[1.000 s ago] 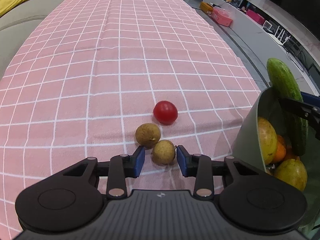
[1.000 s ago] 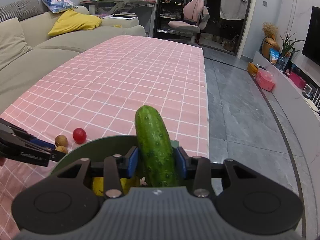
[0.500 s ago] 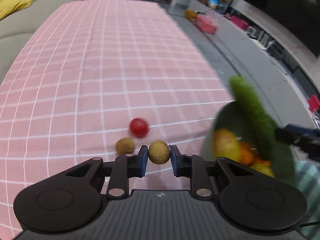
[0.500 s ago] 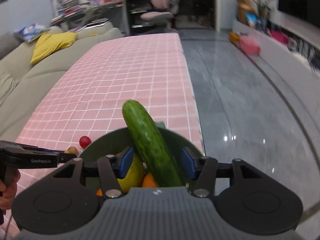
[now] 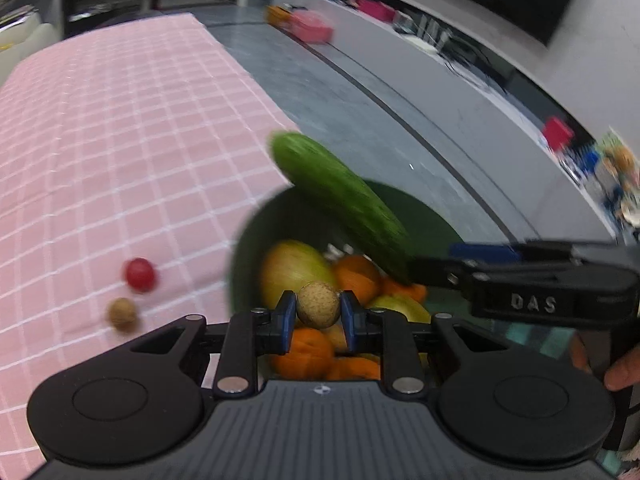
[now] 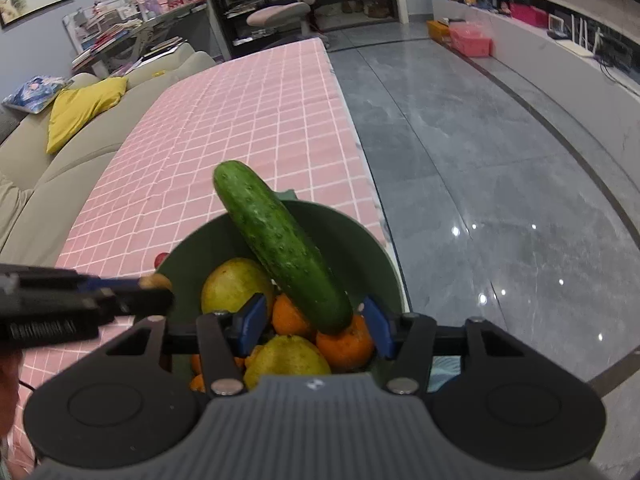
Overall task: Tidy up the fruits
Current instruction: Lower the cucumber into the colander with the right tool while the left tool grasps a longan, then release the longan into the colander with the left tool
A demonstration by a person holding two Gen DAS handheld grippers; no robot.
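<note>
Left gripper (image 5: pixel 318 316) clamps small brown fruit (image 5: pixel 318 305) above green bowl (image 5: pixel 432 216), likely for dropping in. Right gripper (image 6: pixel 316 326) jaws spread, clear of cucumber (image 6: pixel 280 248) leaning on bowl's oranges (image 6: pixel 346 340). Cherry tomato (image 5: pixel 140 274), second brown fruit (image 5: pixel 122 313) wait on tablecloth (image 5: pixel 120 128).

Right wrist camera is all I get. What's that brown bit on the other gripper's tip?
Observer: A round brown fruit, pinched between the left gripper's pads, above the fruit in the bowl.
Operator: Is any more fruit outside the bowl?
Observer: Yes, on the cloth: a second brown fruit close to a tomato. Your view shows only a sliver of the tomato behind the rim.
</note>
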